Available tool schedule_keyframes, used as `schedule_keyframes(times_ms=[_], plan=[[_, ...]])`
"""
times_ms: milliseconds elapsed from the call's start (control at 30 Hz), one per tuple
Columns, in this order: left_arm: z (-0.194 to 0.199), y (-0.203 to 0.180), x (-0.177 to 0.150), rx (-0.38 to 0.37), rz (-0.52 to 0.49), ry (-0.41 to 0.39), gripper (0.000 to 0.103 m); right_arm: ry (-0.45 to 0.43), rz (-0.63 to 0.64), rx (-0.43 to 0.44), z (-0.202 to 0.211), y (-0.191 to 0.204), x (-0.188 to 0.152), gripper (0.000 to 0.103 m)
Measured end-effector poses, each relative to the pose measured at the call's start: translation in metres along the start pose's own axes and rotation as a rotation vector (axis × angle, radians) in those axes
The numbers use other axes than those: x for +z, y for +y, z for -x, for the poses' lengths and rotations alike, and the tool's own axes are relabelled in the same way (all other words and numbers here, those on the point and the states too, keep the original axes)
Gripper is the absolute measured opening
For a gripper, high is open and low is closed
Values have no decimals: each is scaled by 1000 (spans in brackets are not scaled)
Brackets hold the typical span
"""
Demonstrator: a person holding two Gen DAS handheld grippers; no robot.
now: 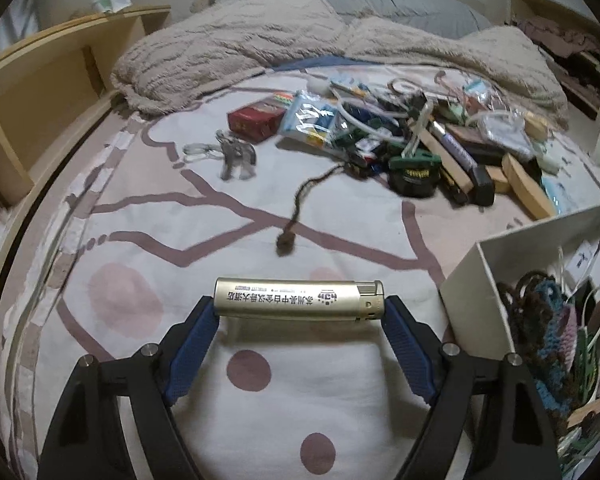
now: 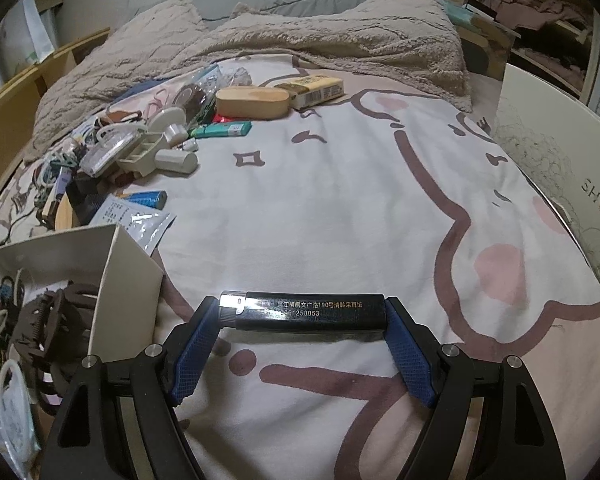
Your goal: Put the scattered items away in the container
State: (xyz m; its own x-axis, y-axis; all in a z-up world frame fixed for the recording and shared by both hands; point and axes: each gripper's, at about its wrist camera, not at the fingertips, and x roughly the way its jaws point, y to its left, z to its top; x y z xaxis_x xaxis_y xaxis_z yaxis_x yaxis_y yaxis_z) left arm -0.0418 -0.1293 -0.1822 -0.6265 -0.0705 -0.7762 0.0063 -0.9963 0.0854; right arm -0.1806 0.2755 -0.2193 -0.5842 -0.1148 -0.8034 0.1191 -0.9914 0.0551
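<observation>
Over the bed, the left tool was clamped on a gold lighter, and the right tool was clamped on a black lighter. The white box sat close by. Next, I think, both lighters needed carrying over it and dropping in.

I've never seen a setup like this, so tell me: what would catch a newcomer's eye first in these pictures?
Each gripper grips a lighter lengthwise between its blue pads: the left gripper a gold lighter, the right gripper a black lighter, both above a cartoon-print bedsheet. Farther back on the bed lies a pile of small clutter, and a white box, already partly filled, sits between the two grippers.
</observation>
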Motion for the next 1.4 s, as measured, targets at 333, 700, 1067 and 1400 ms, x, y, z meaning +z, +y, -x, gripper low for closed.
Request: schedule_keyframes(times_ms=[333,700,1067,1400], plan=[[40,-2,7,-45,81,-130,83,-105,-46,66,34,-5,8,81],[80,-27,7,-131,46,-235,83,-252,-4,182,78,14,13,81],[97,-43,4,-202,16,-277,83,-264,63,257,88,38,8,81],[100,-74,1,-285,-36,-265,83,-221,106,329,89,64,3,81]])
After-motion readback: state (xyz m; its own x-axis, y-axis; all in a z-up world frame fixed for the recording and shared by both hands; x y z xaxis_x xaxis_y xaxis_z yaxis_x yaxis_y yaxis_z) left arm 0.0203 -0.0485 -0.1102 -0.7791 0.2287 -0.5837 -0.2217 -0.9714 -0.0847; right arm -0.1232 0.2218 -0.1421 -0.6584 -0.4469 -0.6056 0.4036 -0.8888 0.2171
